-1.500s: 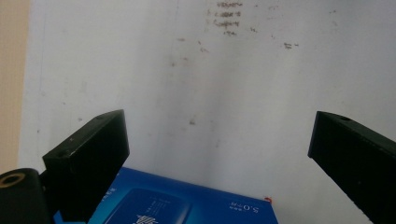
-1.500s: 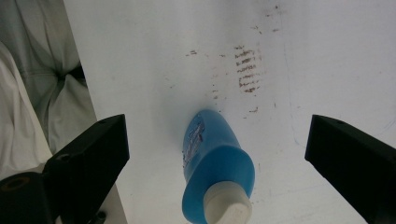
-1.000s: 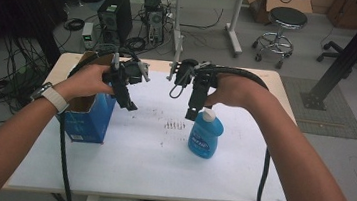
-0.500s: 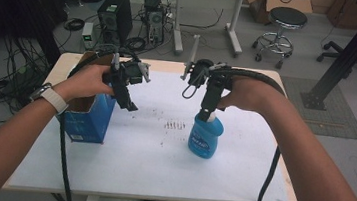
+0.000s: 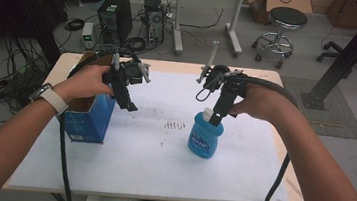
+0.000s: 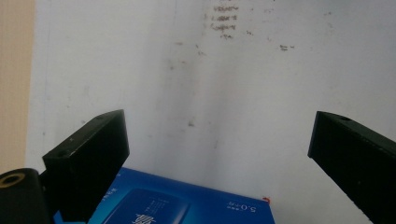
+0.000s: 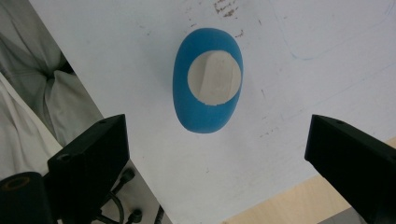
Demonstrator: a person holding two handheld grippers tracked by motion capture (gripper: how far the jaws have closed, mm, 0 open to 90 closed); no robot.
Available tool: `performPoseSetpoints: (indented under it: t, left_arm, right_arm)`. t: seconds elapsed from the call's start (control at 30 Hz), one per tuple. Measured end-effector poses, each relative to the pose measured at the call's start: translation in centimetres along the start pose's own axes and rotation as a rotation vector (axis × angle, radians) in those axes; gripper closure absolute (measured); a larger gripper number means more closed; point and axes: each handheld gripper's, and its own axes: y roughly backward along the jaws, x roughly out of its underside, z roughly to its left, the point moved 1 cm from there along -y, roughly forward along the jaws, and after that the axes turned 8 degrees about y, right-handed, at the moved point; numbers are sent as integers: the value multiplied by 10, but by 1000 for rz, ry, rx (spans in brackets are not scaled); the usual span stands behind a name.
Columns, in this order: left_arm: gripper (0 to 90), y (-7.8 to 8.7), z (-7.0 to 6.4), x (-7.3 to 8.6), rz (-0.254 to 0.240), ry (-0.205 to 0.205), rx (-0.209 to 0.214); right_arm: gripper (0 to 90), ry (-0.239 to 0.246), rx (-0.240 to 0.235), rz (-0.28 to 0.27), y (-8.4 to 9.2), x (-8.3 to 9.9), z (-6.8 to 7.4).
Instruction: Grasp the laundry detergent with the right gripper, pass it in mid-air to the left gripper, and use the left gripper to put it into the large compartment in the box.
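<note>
A blue bottle (image 5: 205,139) with a white cap (image 7: 214,77) stands upright on the white table (image 5: 159,169), right of centre. My right gripper (image 5: 215,118) hangs just above the cap, pointing down, open and empty; in the right gripper view the bottle (image 7: 208,84) lies ahead between the wide jaws. An open blue carton (image 5: 86,116) stands at the table's left. My left gripper (image 5: 131,106) hovers beside its right side, open and empty, with the carton's top edge (image 6: 187,205) low between its jaws.
Dark smudges (image 5: 174,125) mark the table between carton and bottle. The table's wooden rim (image 5: 296,158) runs close to the right of the bottle. Behind the table stand computer towers (image 5: 112,15), a stool (image 5: 284,21) and a black post (image 5: 352,53).
My right gripper has swung right and down from beside the bottle to directly over its cap. The left gripper and the carton have stayed put.
</note>
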Motion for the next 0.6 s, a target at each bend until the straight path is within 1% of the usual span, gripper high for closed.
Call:
performPoseSetpoints:
  t: [0.07,0.13,0.2,0.23,0.37,0.6]
  left_arm:
    - [57,0,0,0,-1,0,-1]
    - [57,0,-1,-1,-1,-3,-1]
    - [57,0,-1,-2,3,-8,-3]
    - [57,0,-2,-3,1,-11,-1]
    - [57,0,-2,-3,-3,-6,1]
    - [57,0,-2,-2,-3,-3,0]
  right_arm:
    - [63,-9,-3,3,-1,1,0]
    - [63,-32,-1,3,-4,6,0]
    - [63,-37,0,4,-5,7,0]
    - [63,-53,0,0,-7,11,0]
    - [63,-80,-10,-15,-9,16,-1]
    - [62,-104,-23,-39,-16,24,0]
